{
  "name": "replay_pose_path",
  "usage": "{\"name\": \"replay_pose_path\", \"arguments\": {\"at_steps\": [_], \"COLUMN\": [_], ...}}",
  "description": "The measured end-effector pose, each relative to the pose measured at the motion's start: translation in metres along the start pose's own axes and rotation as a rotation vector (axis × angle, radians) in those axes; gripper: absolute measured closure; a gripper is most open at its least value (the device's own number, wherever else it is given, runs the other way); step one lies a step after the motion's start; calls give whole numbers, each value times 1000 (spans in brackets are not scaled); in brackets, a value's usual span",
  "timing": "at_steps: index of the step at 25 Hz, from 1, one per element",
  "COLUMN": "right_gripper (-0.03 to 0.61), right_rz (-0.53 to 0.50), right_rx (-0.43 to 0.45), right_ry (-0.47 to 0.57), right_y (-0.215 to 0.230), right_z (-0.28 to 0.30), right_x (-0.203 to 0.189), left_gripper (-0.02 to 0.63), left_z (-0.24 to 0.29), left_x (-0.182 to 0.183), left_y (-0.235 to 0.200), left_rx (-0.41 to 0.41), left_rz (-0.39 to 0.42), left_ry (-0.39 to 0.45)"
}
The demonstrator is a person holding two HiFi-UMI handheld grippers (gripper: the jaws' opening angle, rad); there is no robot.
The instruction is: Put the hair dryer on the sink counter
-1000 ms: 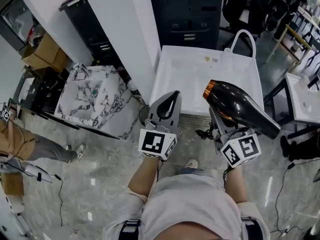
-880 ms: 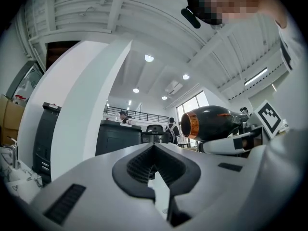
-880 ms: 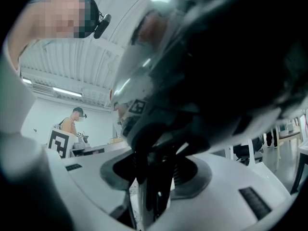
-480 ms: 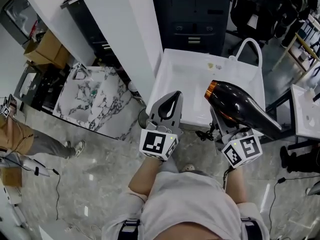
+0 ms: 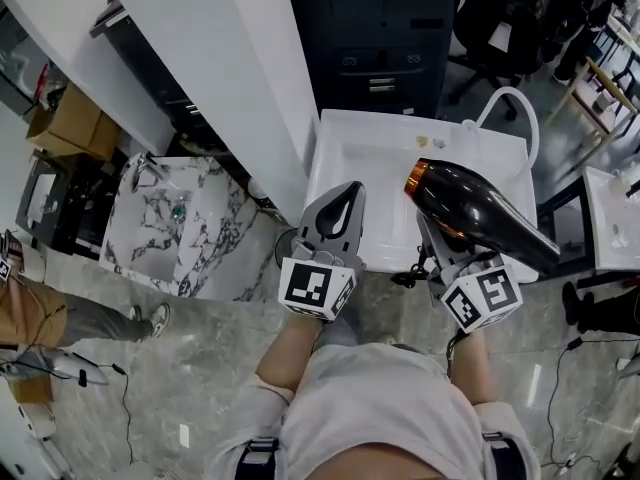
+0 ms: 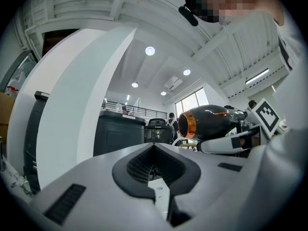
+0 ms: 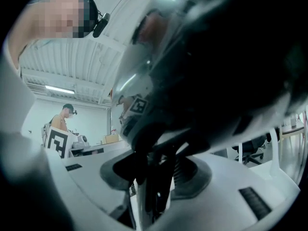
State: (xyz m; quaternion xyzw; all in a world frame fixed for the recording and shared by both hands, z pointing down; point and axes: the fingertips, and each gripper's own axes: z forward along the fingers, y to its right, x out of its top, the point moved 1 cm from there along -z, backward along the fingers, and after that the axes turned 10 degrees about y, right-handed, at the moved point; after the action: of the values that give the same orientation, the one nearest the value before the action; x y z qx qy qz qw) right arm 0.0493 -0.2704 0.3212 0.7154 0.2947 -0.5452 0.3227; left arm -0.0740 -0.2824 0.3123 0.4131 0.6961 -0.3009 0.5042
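Straight ahead of the person, a white desk (image 5: 326, 168) with a sunken sink basin is filling the middle of the head view. A marble-patterned sink desk (image 5: 170, 218) is lying off to the left, well apart. The carrying step is under way. The black hair dryer (image 5: 480, 213) is hanging in the air over the front right part of the white desk, its orange-ringed nozzle pointing left and up, and it is not resting on anything yet.

The right tool (image 5: 440, 240) is gripping it from below. In the right gripper view the dryer's dark handle is standing clamped between the jaws (image 7: 154, 177), with the glossy body (image 7: 216, 71) looming over them. The left tool (image 5: 348, 196) is hovering just beside it over the desk's front edge, its jaws pressed together with nothing between them (image 6: 155, 150). From there the dryer (image 6: 207, 124) is showing off to the right.

A white arched faucet (image 5: 508, 91) is rising at the desk's back right corner, and a few small bits (image 5: 428, 142) are sitting on the back ledge, too small to name.

The next move, as I am judging it, is calling for a forward reach and a slow lowering onto a flat stretch of the desk rather than into the basin. It should keep clear of the faucet, with the body lying steady on its side before the right jaws are parting.
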Motion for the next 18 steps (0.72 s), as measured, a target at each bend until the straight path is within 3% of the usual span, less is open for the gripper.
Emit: {"name": "replay_pose_path", "arguments": {"at_steps": [18], "right_gripper": [402], "right_rz": [34], "right_rx": [-114], "right_ry": [-42], "right_y": [5], "right_z": [148], "right_x": [-57], "left_gripper": [600], "left_z": [64], "left_x": [-40], "left_y": [-132], "left_rx": [-135], "left_rz": [-55], "left_ry": [-35]}}
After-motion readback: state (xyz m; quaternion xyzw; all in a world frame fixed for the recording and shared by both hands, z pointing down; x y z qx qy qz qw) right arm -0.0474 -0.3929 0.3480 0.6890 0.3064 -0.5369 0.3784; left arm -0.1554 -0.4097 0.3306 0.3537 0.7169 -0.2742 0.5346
